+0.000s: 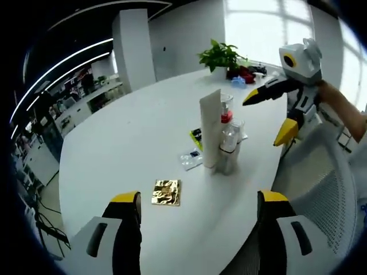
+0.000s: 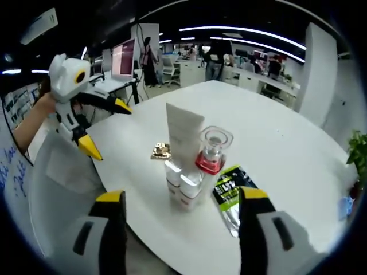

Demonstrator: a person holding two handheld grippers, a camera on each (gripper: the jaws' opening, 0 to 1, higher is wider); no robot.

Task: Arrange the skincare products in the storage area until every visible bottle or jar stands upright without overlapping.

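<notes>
Small bottles (image 2: 184, 184) half hiding white tube (image 2: 182, 133) (labels unreadable)

The round worktop (image 1: 132, 143) is plain white. On it stand a tall white squeeze tube (image 2: 182, 134), a clear glass bottle with a red collar (image 2: 213, 150) and small clear plastic bottles with white caps (image 2: 183, 186). A flat sachet printed green and black (image 2: 230, 192) lies just beside them, and a crinkled gold foil square (image 1: 166, 192) lies apart. Each tool (image 1: 196, 226) (image 2: 182, 229) is white and black with yellow tips. A potted plant (image 1: 219, 56) shows green leaves.
</notes>
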